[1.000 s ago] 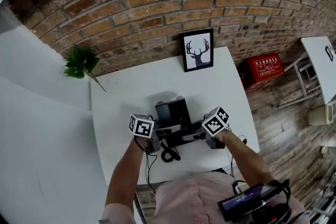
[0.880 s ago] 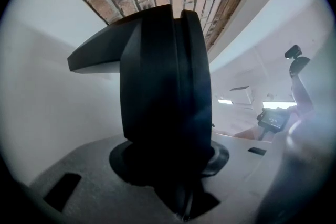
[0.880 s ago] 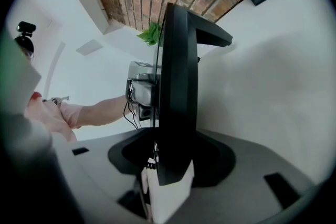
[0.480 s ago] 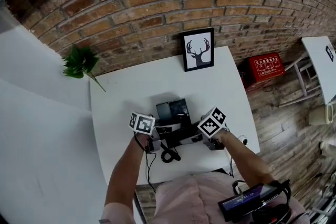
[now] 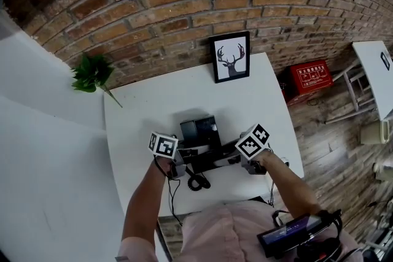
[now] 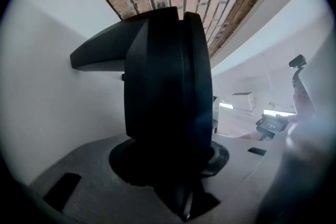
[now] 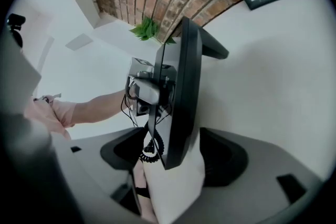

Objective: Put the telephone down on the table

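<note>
A black telephone [image 5: 198,131] stands low over the white table [image 5: 141,113], its coiled cord [image 5: 196,181] lying toward the near edge. My left gripper [image 5: 180,166] is shut on the telephone's left end, and in the left gripper view the dark body [image 6: 168,92] fills the space between the jaws. My right gripper [image 5: 237,162] is at the telephone's right end. Its jaws are opening. In the right gripper view the telephone's thin edge [image 7: 181,97] stands between them with a gap on each side of my right gripper [image 7: 176,157].
A framed deer picture [image 5: 230,57] leans on the brick wall at the table's back. A green plant [image 5: 92,73] sits at the far left corner. On the floor to the right are a red box [image 5: 312,78] and another white table [image 5: 376,70].
The telephone and both grippers stay at nearly the same spot on the table; the head view shows only slight shifts.
</note>
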A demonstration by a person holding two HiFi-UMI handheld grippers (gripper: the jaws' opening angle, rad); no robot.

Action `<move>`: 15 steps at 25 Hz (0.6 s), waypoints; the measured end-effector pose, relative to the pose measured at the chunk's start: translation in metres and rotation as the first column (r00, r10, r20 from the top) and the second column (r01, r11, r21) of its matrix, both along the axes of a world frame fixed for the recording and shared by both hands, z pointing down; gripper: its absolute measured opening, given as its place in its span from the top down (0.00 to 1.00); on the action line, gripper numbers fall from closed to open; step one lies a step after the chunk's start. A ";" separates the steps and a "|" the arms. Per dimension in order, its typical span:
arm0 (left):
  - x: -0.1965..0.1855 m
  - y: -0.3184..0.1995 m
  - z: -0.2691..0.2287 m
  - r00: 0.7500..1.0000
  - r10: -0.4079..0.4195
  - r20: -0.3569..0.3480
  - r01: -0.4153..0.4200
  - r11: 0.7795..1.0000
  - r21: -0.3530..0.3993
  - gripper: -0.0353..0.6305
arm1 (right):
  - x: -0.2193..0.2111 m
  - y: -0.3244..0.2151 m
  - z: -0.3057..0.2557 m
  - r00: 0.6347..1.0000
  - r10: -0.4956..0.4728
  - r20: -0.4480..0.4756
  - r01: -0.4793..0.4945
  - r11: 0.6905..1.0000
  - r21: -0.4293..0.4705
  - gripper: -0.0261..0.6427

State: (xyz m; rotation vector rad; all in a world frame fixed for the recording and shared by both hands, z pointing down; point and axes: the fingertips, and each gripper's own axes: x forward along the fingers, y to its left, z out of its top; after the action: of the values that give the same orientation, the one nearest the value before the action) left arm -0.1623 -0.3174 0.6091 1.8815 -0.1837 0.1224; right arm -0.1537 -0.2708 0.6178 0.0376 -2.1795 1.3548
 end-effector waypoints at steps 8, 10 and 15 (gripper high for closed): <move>0.002 0.003 0.004 0.998 0.023 0.058 -0.024 1.000 0.012 0.70 | 0.006 -0.024 0.002 0.996 0.093 -0.003 -0.092 0.987 0.133 0.69; 0.002 0.003 0.006 0.996 0.030 0.085 -0.032 0.999 0.021 0.70 | 0.007 -0.024 0.004 0.996 0.093 -0.006 -0.091 0.987 0.132 0.70; 0.001 0.000 0.006 0.996 -0.011 0.089 0.011 1.000 -0.005 0.62 | 0.008 -0.024 0.006 0.993 0.115 0.006 -0.115 0.988 0.103 0.72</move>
State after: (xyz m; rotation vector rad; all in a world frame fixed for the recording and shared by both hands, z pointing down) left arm -0.1617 -0.3178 0.6150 1.8702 -0.2543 0.1991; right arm -0.1454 -0.2945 0.6242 0.2053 -2.2760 1.3017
